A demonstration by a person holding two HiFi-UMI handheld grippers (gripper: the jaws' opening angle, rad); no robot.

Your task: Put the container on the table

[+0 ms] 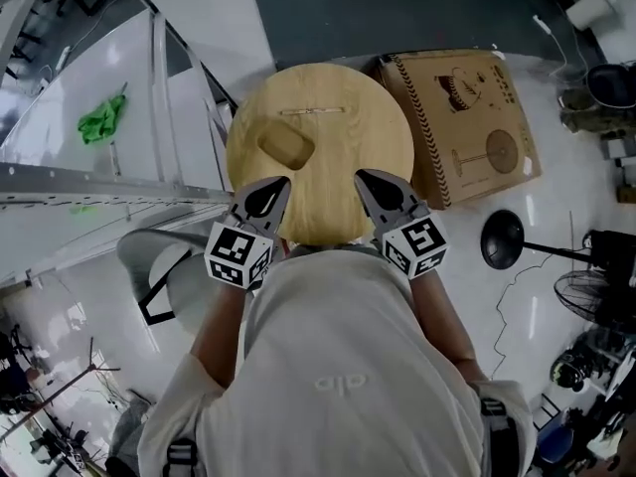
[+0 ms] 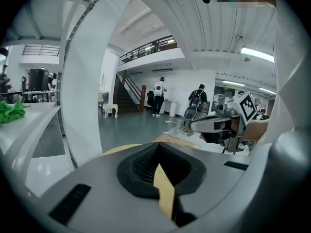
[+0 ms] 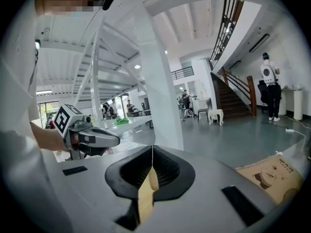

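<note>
We grip the round wooden container [image 1: 318,137] at its near rim. The left hand-held gripper [image 1: 266,199] and the right hand-held gripper [image 1: 383,193] are both clamped on it. A cardboard box [image 1: 467,117] lies just right of the container.

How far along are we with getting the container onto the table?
Done: the left gripper and the right gripper are each shut on the near rim of the round wooden container. In hand: it is held out in front of the person over the floor, not yet above the white table with the green cloth at the left. Left: carry it over, set it down, release.
</note>
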